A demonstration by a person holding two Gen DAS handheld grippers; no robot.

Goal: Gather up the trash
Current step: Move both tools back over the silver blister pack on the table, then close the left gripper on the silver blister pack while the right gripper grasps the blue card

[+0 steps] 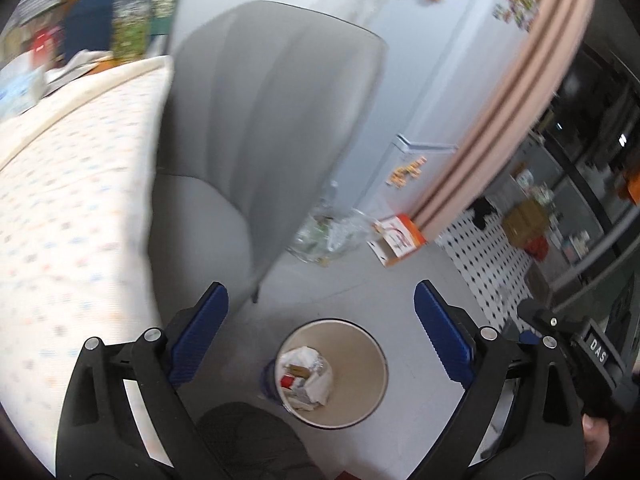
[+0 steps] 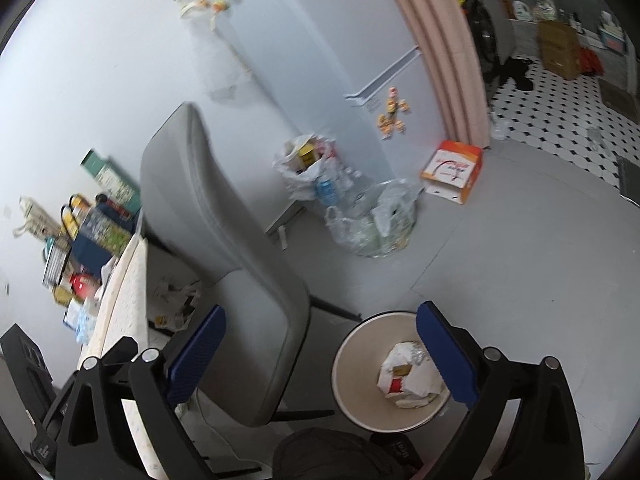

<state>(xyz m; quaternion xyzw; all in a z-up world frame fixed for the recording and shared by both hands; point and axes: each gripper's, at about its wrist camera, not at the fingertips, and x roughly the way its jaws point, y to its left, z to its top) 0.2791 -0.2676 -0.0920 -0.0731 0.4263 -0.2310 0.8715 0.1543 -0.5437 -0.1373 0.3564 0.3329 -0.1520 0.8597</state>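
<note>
Crumpled white paper, with a scrap of red and some foil, lay at the bottom of the round bin [image 1: 333, 374], which stood on the grey floor [image 1: 380, 280] just beside the grey chair [image 1: 260, 128], handy for anyone clearing the tabletop [image 1: 60, 208] next to it. Both tools hung over it, tilted downward. The left gripper [image 1: 321, 334] had its blue jaws spread wide with nothing between them, and the right gripper [image 2: 321, 354] stood just as wide and empty (the load, I judged, was already dropped). More rubbish waited: clear plastic bags [image 2: 372, 220] slumped against the wall behind the chair, an orange-and-white box [image 2: 452, 176] near the pink curtain [image 2: 436, 40], and paper scraps [image 2: 176, 300] under the tabletop's edge.
</note>
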